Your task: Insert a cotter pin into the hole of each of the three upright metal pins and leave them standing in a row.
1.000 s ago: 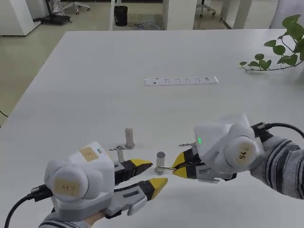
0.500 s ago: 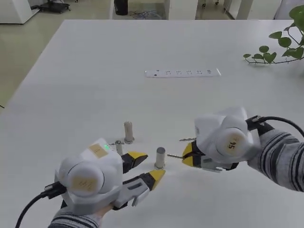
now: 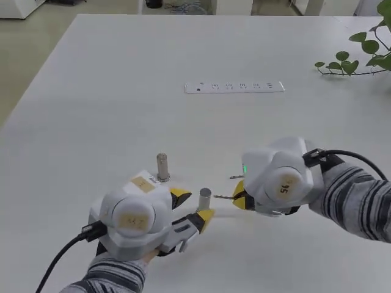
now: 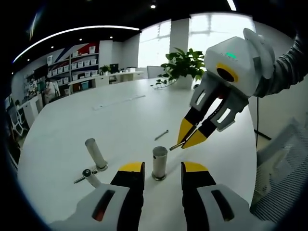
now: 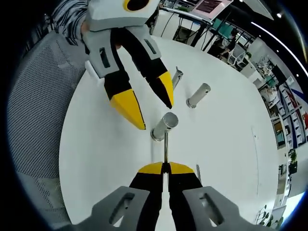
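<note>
Presently: pin point(image 5: 164, 124), upright near the table's point(image 3: 122, 91) near edge, between the left gripper's point(image 5: 153, 114) wide jaws, seemingly untouched. Cotter pin point(image 5: 165, 144), clamped in the right gripper's point(image 5: 166, 166) closed jaws, lies level, long axis aimed at the pin's top, tip just beside it.

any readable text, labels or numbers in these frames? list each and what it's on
On the right hand-held gripper, a round sticker: handwritten digits, too blurred to read.
On the left hand-held gripper, two stickers: too blurred to read.
On the power strip: markings too small to read.
Nothing can be quoted.
</note>
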A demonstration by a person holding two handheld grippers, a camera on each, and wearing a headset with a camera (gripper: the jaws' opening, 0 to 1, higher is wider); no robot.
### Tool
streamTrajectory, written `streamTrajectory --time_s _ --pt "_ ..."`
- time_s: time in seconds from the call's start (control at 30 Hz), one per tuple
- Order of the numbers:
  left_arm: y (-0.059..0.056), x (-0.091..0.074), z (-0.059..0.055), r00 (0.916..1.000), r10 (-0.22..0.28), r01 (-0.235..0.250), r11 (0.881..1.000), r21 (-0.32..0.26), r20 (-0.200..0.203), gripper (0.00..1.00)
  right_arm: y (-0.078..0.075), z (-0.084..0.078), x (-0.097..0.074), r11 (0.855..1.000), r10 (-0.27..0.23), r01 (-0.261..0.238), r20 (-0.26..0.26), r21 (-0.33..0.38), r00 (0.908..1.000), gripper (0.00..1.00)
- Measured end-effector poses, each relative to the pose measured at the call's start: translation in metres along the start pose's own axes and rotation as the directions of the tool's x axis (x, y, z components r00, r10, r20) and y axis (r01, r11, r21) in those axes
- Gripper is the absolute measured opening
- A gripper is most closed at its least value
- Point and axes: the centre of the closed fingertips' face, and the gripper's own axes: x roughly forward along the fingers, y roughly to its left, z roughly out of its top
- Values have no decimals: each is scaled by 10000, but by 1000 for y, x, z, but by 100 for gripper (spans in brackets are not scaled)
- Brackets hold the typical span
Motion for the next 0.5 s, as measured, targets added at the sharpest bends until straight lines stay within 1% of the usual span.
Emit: streamTrajectory --time_s 0.17,0.27,0.5 --pt "0 10 -3 9998 104 -103 9999 88 -155 26 -1 2 2 10000 28 -28 -5 -13 10000 0" --pt "1 15 -7 9994 199 -200 9998 -17 -275 25 -2 3 3 10000 38 -38 -43 -19 10000 0" --pt "4 23 -12 9985 433 -439 9989 -176 -345 20 -4 2 4 10000 52 -52 -100 -43 9999 0"
